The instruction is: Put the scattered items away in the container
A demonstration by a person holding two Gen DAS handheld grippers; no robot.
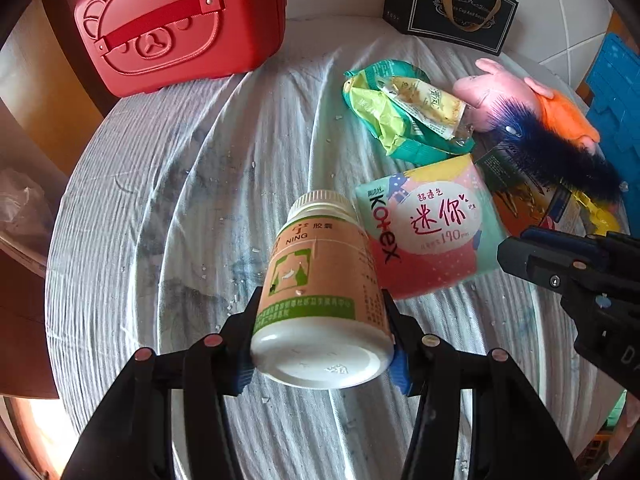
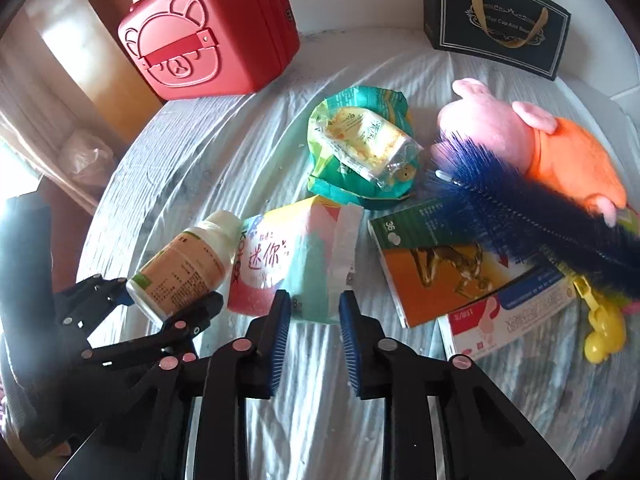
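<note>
A white-capped pill bottle [image 1: 320, 264] with a peach and green label hangs tilted above the bed, and my left gripper [image 1: 321, 300] is shut on its lower body. The right wrist view shows the same bottle [image 2: 184, 268] in that gripper [image 2: 172, 292] at the left. My right gripper [image 2: 315, 300] has its blue pads closed on the near corner of the pink and teal pad pack [image 2: 280, 256]. From the left wrist view this gripper [image 1: 505, 250] meets the pack [image 1: 432, 224] at its right edge. The red bear-face case [image 1: 180, 24] stands shut at the back left.
On the wrinkled white sheet [image 1: 160, 200] lie a green snack bag [image 2: 360, 148], a pink and orange plush [image 2: 540, 144], a dark blue fluffy brush [image 2: 520, 216], an orange and green box [image 2: 436, 264], a white box [image 2: 516, 316] and a yellow toy [image 2: 604, 332]. A black gift bag [image 2: 500, 16] stands behind.
</note>
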